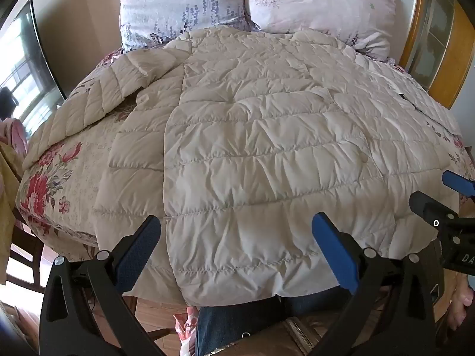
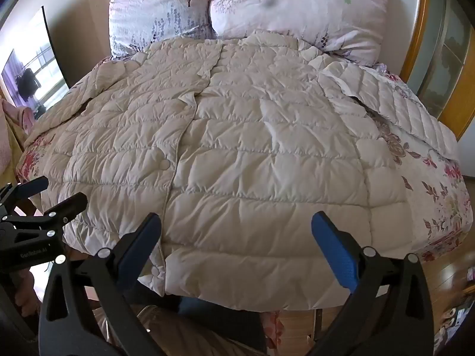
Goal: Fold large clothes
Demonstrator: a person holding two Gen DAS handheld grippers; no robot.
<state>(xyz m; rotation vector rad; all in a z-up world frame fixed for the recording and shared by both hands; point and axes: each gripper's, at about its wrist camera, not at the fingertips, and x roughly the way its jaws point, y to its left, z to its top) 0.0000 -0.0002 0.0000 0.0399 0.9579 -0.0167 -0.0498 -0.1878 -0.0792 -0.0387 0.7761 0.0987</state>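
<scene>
A large cream quilted down coat (image 1: pixel 261 148) lies spread flat, front up, on a floral-covered surface; it also fills the right wrist view (image 2: pixel 237 160). Its left sleeve (image 1: pixel 89 109) stretches out to the left, its right sleeve (image 2: pixel 394 109) to the right. The hem hangs over the near edge. My left gripper (image 1: pixel 237 237) is open and empty above the hem. My right gripper (image 2: pixel 237 237) is open and empty above the hem, further right; it also shows at the right edge of the left wrist view (image 1: pixel 439 192). The left gripper shows at the left of the right wrist view (image 2: pixel 53 192).
Two pink floral pillows (image 1: pixel 184 6) (image 1: pixel 323 6) stand at the far end. The floral cover (image 2: pixel 439 195) shows beside the coat. A wooden cabinet (image 2: pixel 445 59) is at the right, a dark screen (image 1: pixel 26 68) at the left. My legs in jeans (image 1: pixel 237 320) are below the hem.
</scene>
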